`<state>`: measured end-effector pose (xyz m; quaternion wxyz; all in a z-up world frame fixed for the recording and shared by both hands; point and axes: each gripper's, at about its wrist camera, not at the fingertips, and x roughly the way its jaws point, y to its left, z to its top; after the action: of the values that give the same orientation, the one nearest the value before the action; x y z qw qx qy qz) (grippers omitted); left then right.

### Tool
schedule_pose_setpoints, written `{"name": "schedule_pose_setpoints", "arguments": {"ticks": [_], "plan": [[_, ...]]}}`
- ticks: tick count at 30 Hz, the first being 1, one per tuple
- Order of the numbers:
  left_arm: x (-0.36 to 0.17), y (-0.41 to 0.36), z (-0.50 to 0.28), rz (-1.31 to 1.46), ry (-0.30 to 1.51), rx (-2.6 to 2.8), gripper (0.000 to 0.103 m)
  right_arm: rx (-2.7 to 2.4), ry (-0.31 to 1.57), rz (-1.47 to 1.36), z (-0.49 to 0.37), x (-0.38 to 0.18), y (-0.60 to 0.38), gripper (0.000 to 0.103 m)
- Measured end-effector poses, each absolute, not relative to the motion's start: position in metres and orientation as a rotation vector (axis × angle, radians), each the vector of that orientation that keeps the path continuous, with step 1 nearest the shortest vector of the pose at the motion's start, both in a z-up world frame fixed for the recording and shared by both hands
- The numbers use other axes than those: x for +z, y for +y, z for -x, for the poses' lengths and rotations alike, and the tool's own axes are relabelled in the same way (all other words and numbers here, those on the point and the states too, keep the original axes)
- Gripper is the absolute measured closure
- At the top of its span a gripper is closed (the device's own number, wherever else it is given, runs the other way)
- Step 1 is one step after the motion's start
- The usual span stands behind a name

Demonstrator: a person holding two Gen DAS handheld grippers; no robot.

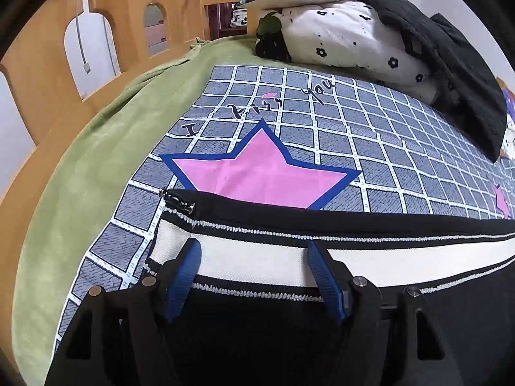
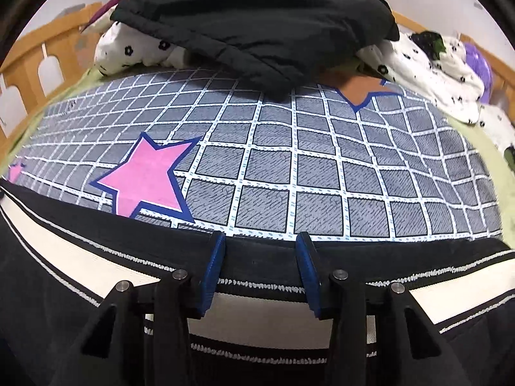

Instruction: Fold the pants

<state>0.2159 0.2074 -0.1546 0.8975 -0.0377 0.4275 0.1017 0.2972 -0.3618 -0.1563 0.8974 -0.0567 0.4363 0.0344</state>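
A grey checked bedspread [image 1: 370,135] with pink stars covers the bed. Black pants [image 1: 289,218] with a white side stripe lie flat along its near edge. The left hand-held gripper [image 1: 254,257] and right hand-held gripper [image 2: 260,251] hover over the pants, jaws apart and clamping nothing.

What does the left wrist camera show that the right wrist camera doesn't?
Left wrist only: a zipper pull at the pants' end, lettering on the sheet, and a hanging cable.
Right wrist only: an orange star and a purple item.
Both: open blue fingers over the black pants with a white stripe, the grid sheet, and a black garment.
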Motion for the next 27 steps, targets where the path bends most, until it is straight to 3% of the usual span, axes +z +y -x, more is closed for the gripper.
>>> {"name": "schedule_pose_setpoints", "arguments": {"ticks": [9, 20, 27], "plan": [[-0.133, 0.192, -0.154, 0.166, 0.881, 0.132, 0.036, -0.012, 0.914, 0.076, -0.266, -0.133, -0.362, 0.048], [-0.131, 0.185, -0.036, 0.347, 0.881, 0.077, 0.036, -0.003, 0.848, -0.107, -0.193, -0.062, -0.326, 0.048], [-0.157, 0.230, 0.012, 0.517, 0.842, 0.085, 0.036, 0.063, 0.895, -0.083, -0.163, -0.056, -0.281, 0.048]]}}
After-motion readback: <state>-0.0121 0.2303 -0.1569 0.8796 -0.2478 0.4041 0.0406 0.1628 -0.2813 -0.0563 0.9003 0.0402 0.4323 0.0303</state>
